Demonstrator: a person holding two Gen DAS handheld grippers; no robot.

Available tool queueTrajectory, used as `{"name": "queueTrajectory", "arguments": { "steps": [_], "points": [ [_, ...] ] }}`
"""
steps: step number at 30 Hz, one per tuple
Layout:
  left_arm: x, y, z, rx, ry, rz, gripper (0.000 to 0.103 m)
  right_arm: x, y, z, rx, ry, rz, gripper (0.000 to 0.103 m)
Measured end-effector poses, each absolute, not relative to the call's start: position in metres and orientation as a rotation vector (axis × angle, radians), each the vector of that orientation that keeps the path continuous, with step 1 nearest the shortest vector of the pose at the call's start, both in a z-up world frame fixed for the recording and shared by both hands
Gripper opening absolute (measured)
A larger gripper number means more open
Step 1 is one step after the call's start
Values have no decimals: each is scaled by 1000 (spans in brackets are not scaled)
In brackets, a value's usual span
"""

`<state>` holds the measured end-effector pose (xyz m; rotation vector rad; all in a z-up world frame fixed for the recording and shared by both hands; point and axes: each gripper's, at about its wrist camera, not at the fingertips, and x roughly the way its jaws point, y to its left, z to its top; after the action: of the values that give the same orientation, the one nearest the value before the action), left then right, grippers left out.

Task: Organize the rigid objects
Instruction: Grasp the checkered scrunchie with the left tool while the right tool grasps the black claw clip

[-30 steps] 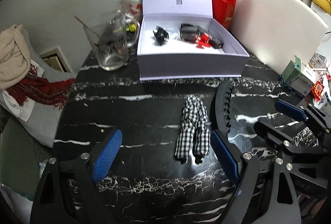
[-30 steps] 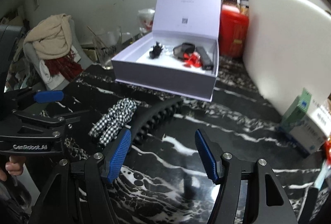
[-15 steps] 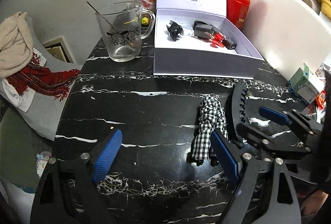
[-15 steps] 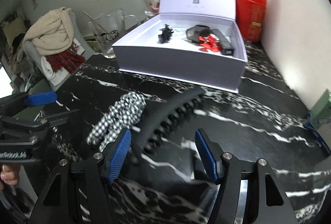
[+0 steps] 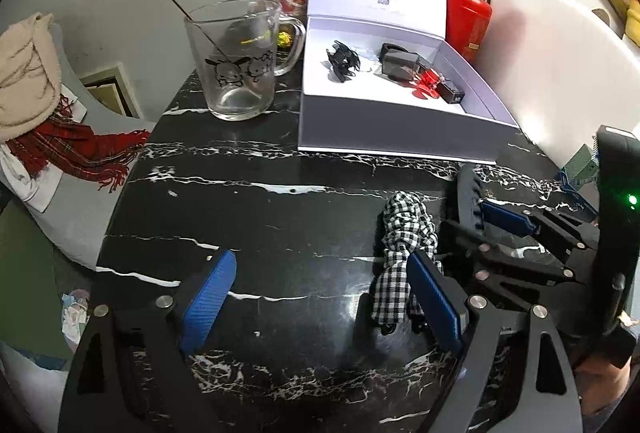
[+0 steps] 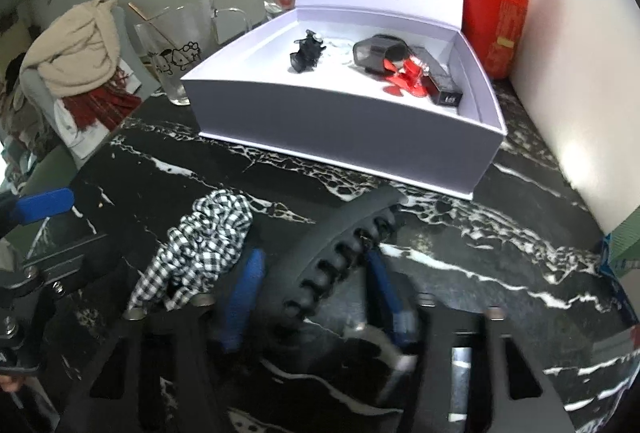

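Two grippers: right gripper (image 6: 312, 297) narrowing around the black hair clip (image 6: 340, 237) on the near table, grip unconfirmed; left gripper (image 5: 320, 297) wide, empty; next, lift into far box (image 6: 340, 137).

A long black hair clip (image 6: 340, 245) with a row of rounded teeth lies on the black marble, running lengthwise between the right gripper's (image 6: 316, 297) blue fingers (image 6: 244, 293), its far tip pointing past them; just outside the left-hand finger lies a black-and-white checked scrunchie (image 6: 208, 237), crumpled, close beside the clip; beyond both fingertips stands an open lilac box (image 6: 340, 129), lid upright, holding a small black claw clip (image 6: 306, 51), a dark grey case (image 6: 374, 53), red pieces (image 6: 406, 79) and a black stick (image 6: 444, 89).
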<state>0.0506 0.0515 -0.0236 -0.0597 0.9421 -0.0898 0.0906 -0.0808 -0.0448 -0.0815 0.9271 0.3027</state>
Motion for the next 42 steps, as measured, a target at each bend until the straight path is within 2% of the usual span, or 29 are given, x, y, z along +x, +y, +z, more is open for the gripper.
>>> {"name": "queueTrajectory", "arguments": {
  "steps": [1,2,24,25,26,27,28,29,34,36,37,38,42],
  "points": [
    [51,50,-24,-62,943,-95,88,90,-82,-44,-87,926,298,30],
    [51,47,-25,-63,944,-100,88,89,-86,-44,-80,925,290,30],
    [74,-13,-59,63,986,-196,87,38,-152,-42,-19,925,242,31],
    [74,-13,-58,64,974,-190,82,38,-152,-42,-21,923,243,36],
    [72,-13,-58,67,957,-180,70,39,-152,-42,-25,922,243,50],
    [71,-12,-57,71,943,-173,63,40,-151,-42,-26,924,244,59],
    [70,-12,-56,68,926,-184,47,40,-151,-43,-25,927,247,69],
    [69,-11,-55,69,921,-191,36,41,-151,-43,-21,926,256,70],
    [67,-10,-54,64,918,-199,29,47,-145,-45,-65,914,229,70],
    [65,-8,-52,19,934,-232,29,48,-143,-46,-99,902,223,63],
    [64,-8,-52,5,938,-241,29,47,-142,-45,-101,891,244,36],
    [63,-10,-52,12,939,-243,29,45,-140,-44,-118,879,254,29],
    [60,-20,-53,64,929,-245,28,44,-140,-43,-119,877,272,29]
  ]
}}
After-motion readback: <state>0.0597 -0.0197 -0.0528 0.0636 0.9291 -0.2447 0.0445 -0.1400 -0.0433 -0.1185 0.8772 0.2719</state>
